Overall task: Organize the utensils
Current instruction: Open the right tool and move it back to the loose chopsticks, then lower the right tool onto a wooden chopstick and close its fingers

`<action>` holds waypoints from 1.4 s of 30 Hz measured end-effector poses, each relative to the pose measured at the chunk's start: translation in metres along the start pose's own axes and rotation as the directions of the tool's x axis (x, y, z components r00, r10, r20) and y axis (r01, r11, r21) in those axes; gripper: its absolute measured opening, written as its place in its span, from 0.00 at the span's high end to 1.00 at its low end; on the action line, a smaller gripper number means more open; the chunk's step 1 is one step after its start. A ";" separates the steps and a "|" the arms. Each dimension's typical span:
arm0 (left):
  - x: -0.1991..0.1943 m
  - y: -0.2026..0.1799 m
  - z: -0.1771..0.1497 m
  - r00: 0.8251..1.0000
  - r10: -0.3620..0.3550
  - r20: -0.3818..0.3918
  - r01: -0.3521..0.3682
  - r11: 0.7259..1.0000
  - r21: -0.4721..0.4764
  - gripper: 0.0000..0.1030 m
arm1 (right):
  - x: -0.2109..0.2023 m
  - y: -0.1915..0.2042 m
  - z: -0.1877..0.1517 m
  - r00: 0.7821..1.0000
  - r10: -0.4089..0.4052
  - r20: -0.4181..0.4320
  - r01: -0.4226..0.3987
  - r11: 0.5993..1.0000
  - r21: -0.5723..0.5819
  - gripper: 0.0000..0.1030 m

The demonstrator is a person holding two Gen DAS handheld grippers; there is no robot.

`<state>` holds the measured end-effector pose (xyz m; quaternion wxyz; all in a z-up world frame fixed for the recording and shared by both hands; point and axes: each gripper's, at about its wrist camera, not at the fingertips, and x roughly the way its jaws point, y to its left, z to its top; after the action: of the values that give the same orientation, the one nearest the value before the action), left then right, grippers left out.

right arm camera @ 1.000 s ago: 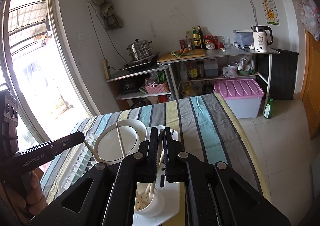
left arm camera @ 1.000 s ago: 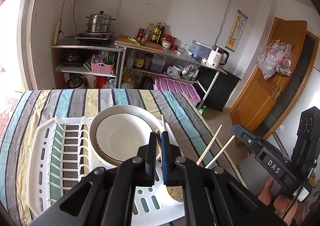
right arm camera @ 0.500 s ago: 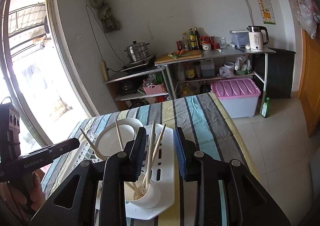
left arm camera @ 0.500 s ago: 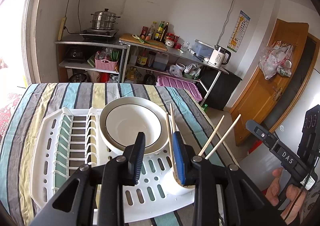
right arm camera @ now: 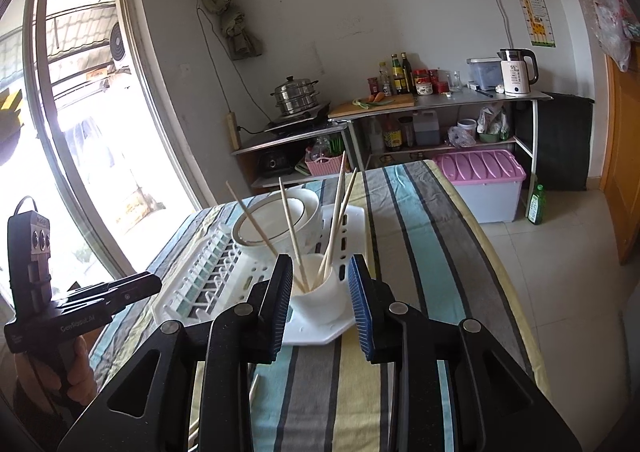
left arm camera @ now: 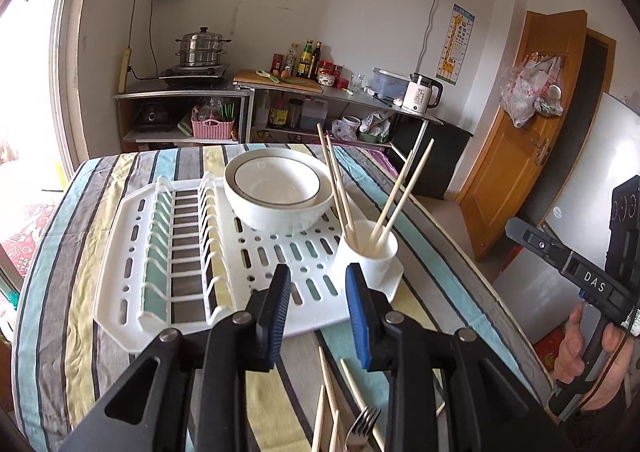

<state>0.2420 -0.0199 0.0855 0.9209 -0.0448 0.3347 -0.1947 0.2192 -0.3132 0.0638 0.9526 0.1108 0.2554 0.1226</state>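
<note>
A white cup (left arm camera: 366,254) (right arm camera: 319,294) stands on the near right corner of a white drying rack (left arm camera: 132,264) (right arm camera: 200,284), with several wooden chopsticks (left arm camera: 402,194) (right arm camera: 338,218) leaning in it. Behind it two stacked white bowls (left arm camera: 278,192) (right arm camera: 280,218) rest on the rack. My left gripper (left arm camera: 318,286) is open and empty, drawn back from the cup. My right gripper (right arm camera: 318,276) is also open and empty, the cup seen beyond its jaws. More chopsticks (left arm camera: 326,404) and a fork (left arm camera: 360,428) lie on the striped cloth below the left gripper.
The striped tablecloth (left arm camera: 80,332) (right arm camera: 420,252) covers the table; its right edge drops to a tiled floor (right arm camera: 560,272). Shelves with a steamer pot (left arm camera: 204,48), bottles and a kettle (left arm camera: 420,92) line the far wall. A pink-lidded box (right arm camera: 480,172) sits on the floor.
Both grippers opened, letting go of chopsticks that now stand in the cup, and pulled back from the rack. The loose chopsticks and fork came into the left wrist view.
</note>
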 end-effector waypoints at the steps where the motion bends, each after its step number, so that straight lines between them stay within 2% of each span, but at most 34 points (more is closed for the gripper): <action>1: -0.004 0.000 -0.008 1.000 -0.002 -0.003 0.002 1.000 0.002 0.71 | -0.005 0.002 -0.007 1.000 0.003 -0.004 -0.003 1.000 0.000 0.71; 12: -0.040 0.003 -0.074 0.999 0.001 -0.039 -0.001 1.000 -0.002 0.71 | -0.044 0.009 -0.069 0.997 0.040 -0.071 -0.038 0.999 0.033 0.71; 18: -0.050 0.004 -0.102 0.998 0.011 -0.059 -0.011 1.000 -0.010 0.71 | -0.053 0.006 -0.097 0.992 0.054 -0.116 -0.047 0.997 0.065 0.71; 29: -0.040 0.005 -0.119 0.994 0.020 -0.104 -0.021 1.000 -0.005 0.71 | -0.040 0.003 -0.129 0.974 0.058 -0.220 -0.038 0.995 0.095 0.71; 36: -0.022 0.006 -0.119 0.988 0.032 -0.153 -0.031 0.999 0.009 0.71 | -0.021 0.000 -0.142 0.953 0.044 -0.301 -0.005 0.992 0.127 0.71; 42: 0.000 0.011 -0.116 0.980 0.024 -0.199 -0.024 1.000 0.000 0.71 | -0.012 0.013 -0.140 0.947 0.091 -0.307 -0.057 0.991 0.119 0.71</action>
<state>0.1720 -0.0045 -0.0062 0.8851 -0.0222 0.4257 -0.1866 0.1343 -0.2832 -0.0456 0.8875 0.1513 0.4047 0.1601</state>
